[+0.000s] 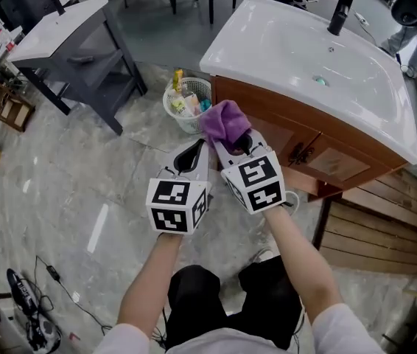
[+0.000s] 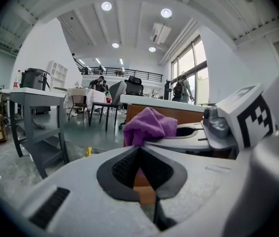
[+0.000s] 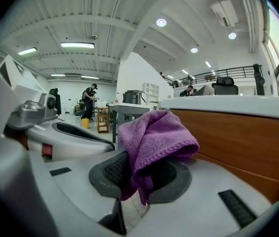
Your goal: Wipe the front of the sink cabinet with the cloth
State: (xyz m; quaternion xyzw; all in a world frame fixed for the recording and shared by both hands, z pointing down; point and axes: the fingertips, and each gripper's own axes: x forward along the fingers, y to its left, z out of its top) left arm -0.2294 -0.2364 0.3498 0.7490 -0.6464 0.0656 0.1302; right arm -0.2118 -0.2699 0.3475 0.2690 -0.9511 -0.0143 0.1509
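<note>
Right gripper (image 1: 239, 143): clamped on the purple cloth (image 1: 223, 122); a fold is pinched between the pads and the rest bunches over the tips (image 3: 154, 138).
Left gripper (image 1: 194, 153): jaws together at the tips, nothing between them; just beside the right gripper on its left.
Cloth position: held up at the left corner of the sink cabinet (image 1: 319, 155), near its brown wood front; I cannot tell whether it touches the wood.
Markings: black-and-white square markers on each gripper's cube; I can read no words there.
Cabinet top: white sink (image 1: 297, 46) with a black faucet (image 1: 340, 12) at the back rim.
In the way: white mesh basket (image 1: 173, 108) on the floor, just beside the cabinet's left corner and under the cloth as I see it from the head view; it holds bottles and packets whose print is too small for me to read.
Surface nearby: grey table (image 1: 61, 22) with a white top and a lower shelf, well left of the cabinet.
Right of cabinet: wooden slats (image 1: 385, 220) lying low.
Floor: grey marbled tile; black cables (image 1: 35, 312) at the lower left.
Background: people stand and sit far off in both gripper views.
</note>
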